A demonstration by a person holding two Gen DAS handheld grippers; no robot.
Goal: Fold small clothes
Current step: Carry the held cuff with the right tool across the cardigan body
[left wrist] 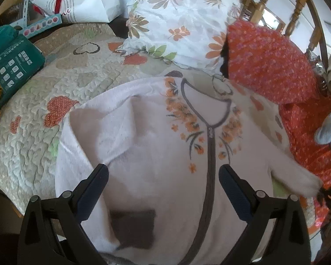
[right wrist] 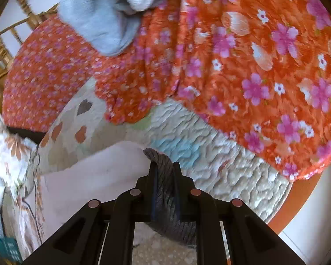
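Your left gripper (left wrist: 163, 176) hangs with jaws spread wide over the quilt (left wrist: 33, 137), holding nothing. Beneath it lies the pink fleece garment (left wrist: 156, 145) (one sleeve folded across). Your right gripper (right wrist: 164, 165) is clamped on its grey ribbed cuff (right wrist: 163, 156), the orange floral cloth (right wrist: 253, 66) ahead.
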